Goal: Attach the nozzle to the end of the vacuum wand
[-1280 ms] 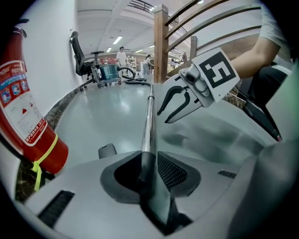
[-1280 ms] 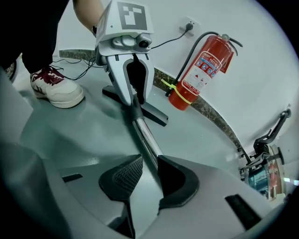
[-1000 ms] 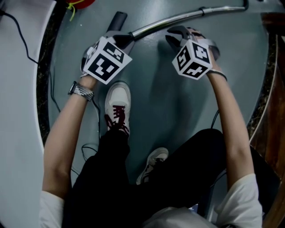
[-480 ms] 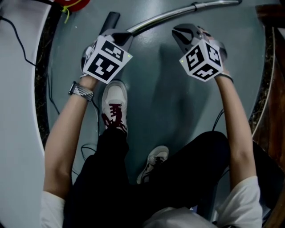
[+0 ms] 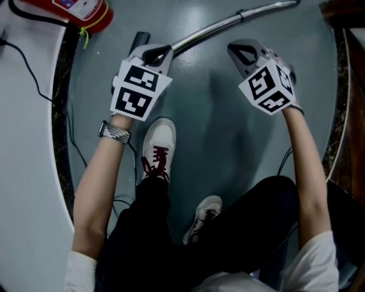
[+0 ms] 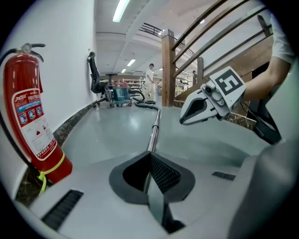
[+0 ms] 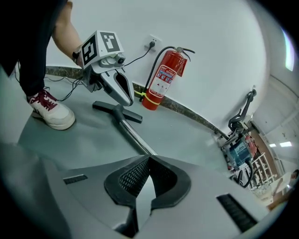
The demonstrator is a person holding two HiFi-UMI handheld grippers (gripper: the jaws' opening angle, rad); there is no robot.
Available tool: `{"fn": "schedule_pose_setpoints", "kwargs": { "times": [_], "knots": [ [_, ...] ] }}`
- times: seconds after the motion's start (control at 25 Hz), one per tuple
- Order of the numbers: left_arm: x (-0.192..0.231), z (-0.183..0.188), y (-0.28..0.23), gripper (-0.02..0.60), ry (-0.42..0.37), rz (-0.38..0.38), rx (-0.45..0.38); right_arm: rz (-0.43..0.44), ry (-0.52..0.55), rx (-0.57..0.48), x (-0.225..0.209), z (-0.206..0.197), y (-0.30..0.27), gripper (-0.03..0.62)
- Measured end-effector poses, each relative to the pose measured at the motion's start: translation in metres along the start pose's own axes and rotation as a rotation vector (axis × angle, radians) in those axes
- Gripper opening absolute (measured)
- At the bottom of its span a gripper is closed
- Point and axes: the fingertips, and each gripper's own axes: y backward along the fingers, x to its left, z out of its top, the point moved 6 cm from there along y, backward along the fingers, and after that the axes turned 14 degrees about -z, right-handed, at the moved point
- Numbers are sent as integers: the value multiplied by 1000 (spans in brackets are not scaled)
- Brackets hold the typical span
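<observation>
Two grippers hung over the grey floor (image 5: 217,125), each with its jaws pressed together and nothing between them. In the head view the left gripper (image 5: 153,54) sat at 11 o'clock, and its tips were over the spot where the black nozzle (image 5: 140,40) met the shiny wand (image 5: 228,24). From the right gripper view we saw those tips (image 7: 128,100) just above the nozzle (image 7: 117,111), apparently clear of it. The nozzle lay flat on the floor. The wand (image 7: 133,135) ran from it along the floor toward 1 o'clock in the head view. We could not tell whether the joint was fully seated.

The right gripper (image 5: 238,51) hovered at 1 o'clock, on our side of the wand and apart from it. Its jaws had just been closing on empty air. A red fire extinguisher (image 5: 80,8) stood at 10 o'clock, and a white shoe (image 5: 159,142) was planted at 6 o'clock from the left gripper.
</observation>
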Motion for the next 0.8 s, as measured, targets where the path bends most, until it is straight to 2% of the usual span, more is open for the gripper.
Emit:
{"fn": "schedule_pose_setpoints", "kwargs": {
  "times": [0.16,0.28,0.44,0.56,0.68,0.8],
  "knots": [
    [-8,11,7,2,-9,11,-49,-1,-97,-12,-8,2,12,28],
    [-10,26,8,2,-32,14,-73,-42,-189,-36,-23,8,25,28],
    [-17,63,10,2,-99,8,-103,-125,-180,-36,-49,6,58,28],
    [-25,86,14,2,-164,-5,-103,-177,-248,-49,-74,4,80,28],
    [-27,105,20,2,-186,-4,-120,-223,-305,-55,-98,2,96,26],
    [-27,121,29,2,-194,4,-136,-265,-315,-50,-115,3,109,28]
  ]
}}
